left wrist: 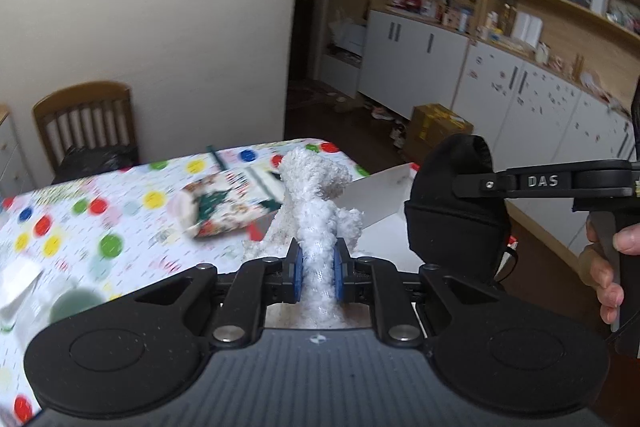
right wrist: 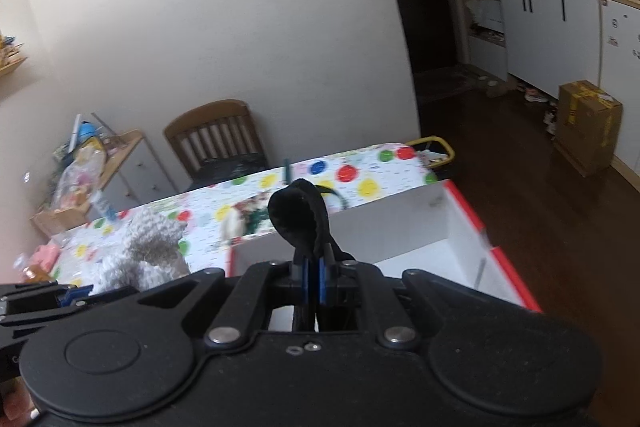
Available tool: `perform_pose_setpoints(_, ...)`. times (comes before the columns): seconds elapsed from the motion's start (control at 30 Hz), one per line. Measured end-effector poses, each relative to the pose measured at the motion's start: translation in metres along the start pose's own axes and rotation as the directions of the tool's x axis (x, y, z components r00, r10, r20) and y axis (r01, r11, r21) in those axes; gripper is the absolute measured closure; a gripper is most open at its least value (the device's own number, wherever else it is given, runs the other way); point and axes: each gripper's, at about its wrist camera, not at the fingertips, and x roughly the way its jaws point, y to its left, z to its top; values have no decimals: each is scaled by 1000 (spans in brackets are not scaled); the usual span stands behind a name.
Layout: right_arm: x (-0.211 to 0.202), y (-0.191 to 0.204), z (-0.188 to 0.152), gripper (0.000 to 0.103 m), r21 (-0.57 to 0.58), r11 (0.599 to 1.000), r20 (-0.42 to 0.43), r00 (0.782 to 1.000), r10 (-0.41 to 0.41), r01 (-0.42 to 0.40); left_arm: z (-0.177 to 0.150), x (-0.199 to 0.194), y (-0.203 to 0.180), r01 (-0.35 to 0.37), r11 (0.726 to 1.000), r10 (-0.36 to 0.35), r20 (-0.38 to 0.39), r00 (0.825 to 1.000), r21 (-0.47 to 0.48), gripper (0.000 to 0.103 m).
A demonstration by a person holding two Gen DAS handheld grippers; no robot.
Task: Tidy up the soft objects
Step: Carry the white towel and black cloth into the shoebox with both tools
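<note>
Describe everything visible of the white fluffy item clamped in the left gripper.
The white fluffy item looks like a terry or chenille cloth, bunched into a lumpy, roughly upright column. The left gripper is shut on a narrow pinched fold near its lower part, blue pads pressing both sides; a rounded clump stands above the jaws and more fabric trails below. It is held above the dotted tablecloth, with nothing else seen touching it. From the right wrist view it appears greyish-white.

The left tongs [left wrist: 318, 269] are matte black with blue pads [left wrist: 298, 273], round domed side discs and silver pivot screws above a ribbed grey housing. The right tongs [right wrist: 313, 281] match, their side arm stamped "DAS".
</note>
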Motion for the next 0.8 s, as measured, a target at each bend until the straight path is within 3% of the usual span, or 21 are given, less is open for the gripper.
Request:
perform_pose_setpoints(0.37, 39, -58, 8, 99, 18, 998, -28, 997, -67, 67, 17, 94, -47, 7, 997, 3, -122, 993, 82, 89)
perform_pose_setpoints(0.8, 89, -81, -14, 99, -45, 998, -135, 989, -53, 48, 2, 185, -66, -32, 997, 53, -300, 952, 75, 89)
